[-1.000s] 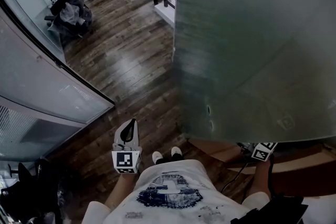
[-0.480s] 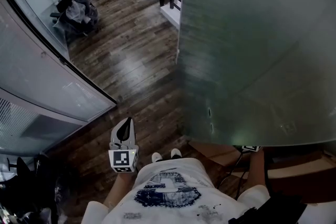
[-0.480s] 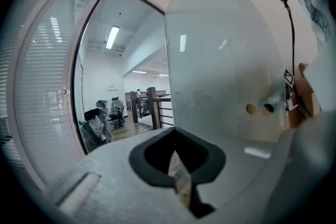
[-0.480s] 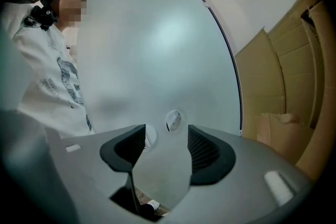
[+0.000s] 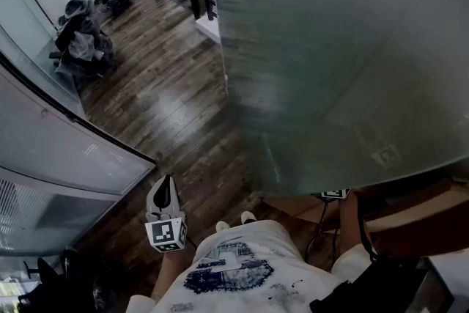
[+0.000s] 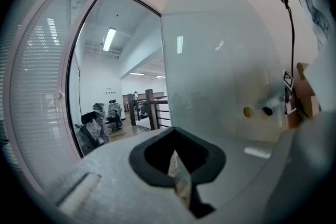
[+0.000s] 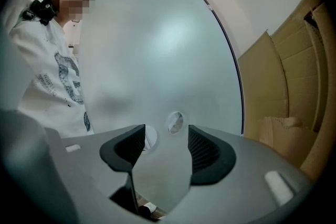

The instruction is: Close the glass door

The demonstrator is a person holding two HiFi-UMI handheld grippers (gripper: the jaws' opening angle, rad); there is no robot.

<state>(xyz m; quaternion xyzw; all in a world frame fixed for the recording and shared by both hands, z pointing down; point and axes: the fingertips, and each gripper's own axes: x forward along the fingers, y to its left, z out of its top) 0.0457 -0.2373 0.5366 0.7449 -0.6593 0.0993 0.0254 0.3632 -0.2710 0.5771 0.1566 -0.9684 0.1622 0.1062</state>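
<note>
Right gripper (image 7: 166, 144), jaws just opened on nothing, sits behind the door (image 7: 157, 50), likely to swing it shut; left gripper (image 6: 175, 159) hangs closed

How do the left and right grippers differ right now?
Jaws: the left gripper is shut; the right gripper is open, has just been opening, with nothing between its jaws.
Aim: the left looks past the glass door edge into the doorway; the right faces the frosted pane by its two holes.
Head view: left in plain sight; right mostly hidden behind the door.
Shared: both hand-held, gripping nothing.
</note>
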